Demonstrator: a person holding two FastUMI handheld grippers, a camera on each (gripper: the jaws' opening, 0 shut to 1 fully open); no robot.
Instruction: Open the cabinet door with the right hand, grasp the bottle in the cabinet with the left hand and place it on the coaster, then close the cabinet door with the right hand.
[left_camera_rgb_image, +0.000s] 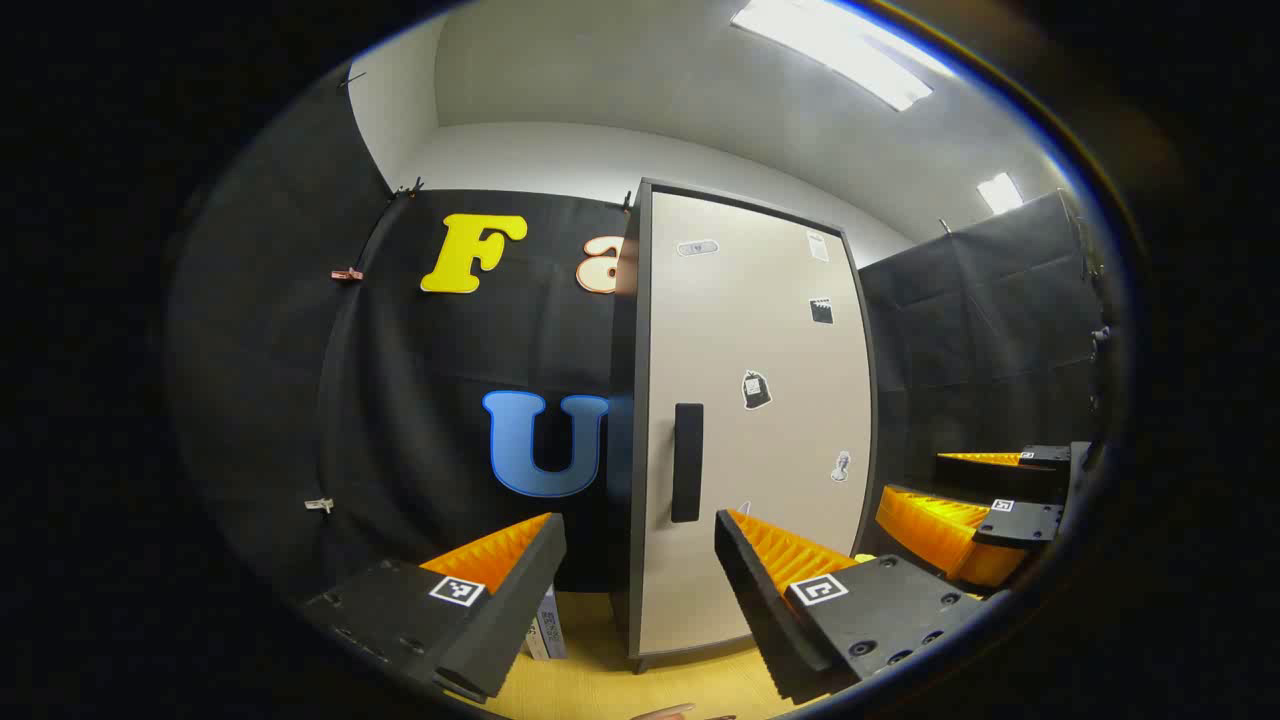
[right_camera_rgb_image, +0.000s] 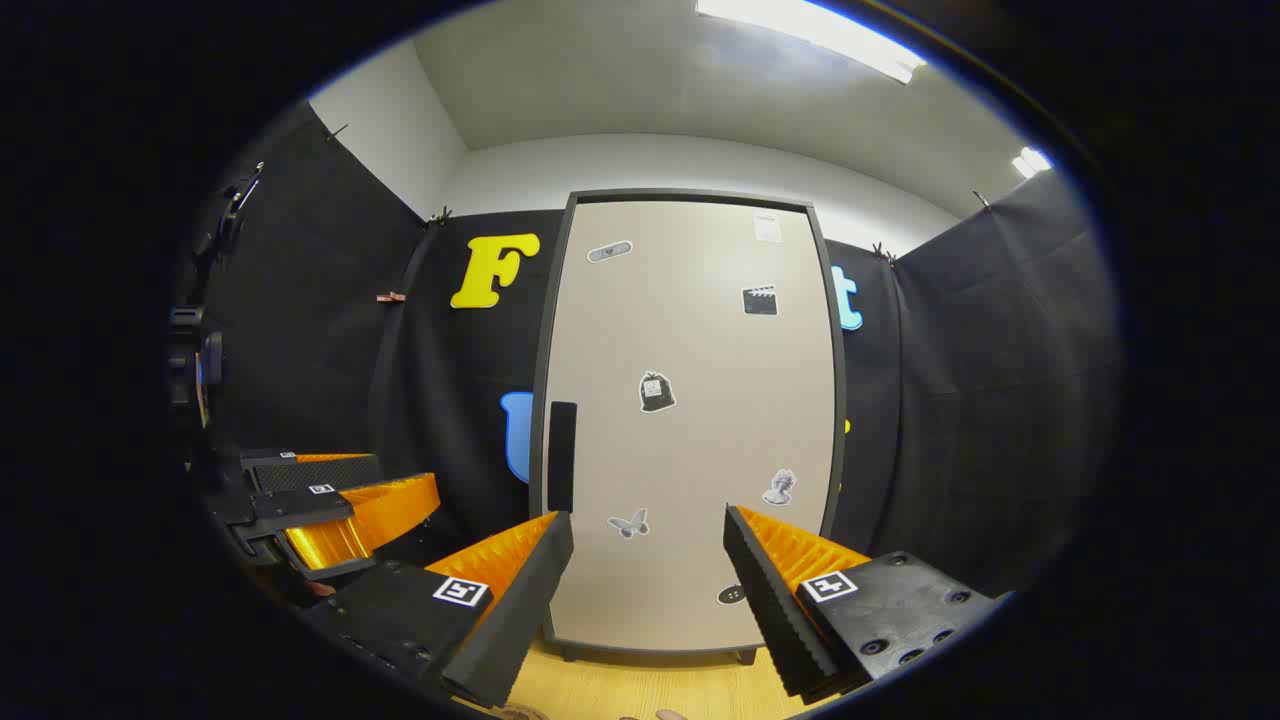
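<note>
A tall cabinet (left_camera_rgb_image: 760, 420) with a pale door in a dark frame stands shut on the wooden table. Its black upright handle (left_camera_rgb_image: 687, 463) sits near the door's left edge. In the left gripper view my left gripper (left_camera_rgb_image: 640, 550) is open and empty, a short way in front of the handle. The right gripper (left_camera_rgb_image: 985, 500) hovers at the far right, level with the door's lower part. In the right gripper view the shut door (right_camera_rgb_image: 690, 420) faces me with the handle (right_camera_rgb_image: 562, 455) at its left. My right gripper (right_camera_rgb_image: 648, 560) is open, holds nothing and is apart from the door. The left gripper (right_camera_rgb_image: 340, 510) shows at the left.
The light wooden tabletop (left_camera_rgb_image: 600, 680) runs under the cabinet (right_camera_rgb_image: 640, 685). A small white box (left_camera_rgb_image: 547, 625) stands beside the cabinet's left foot. Several stickers (right_camera_rgb_image: 655, 392) dot the door. Black cloth walls close in behind and on both sides.
</note>
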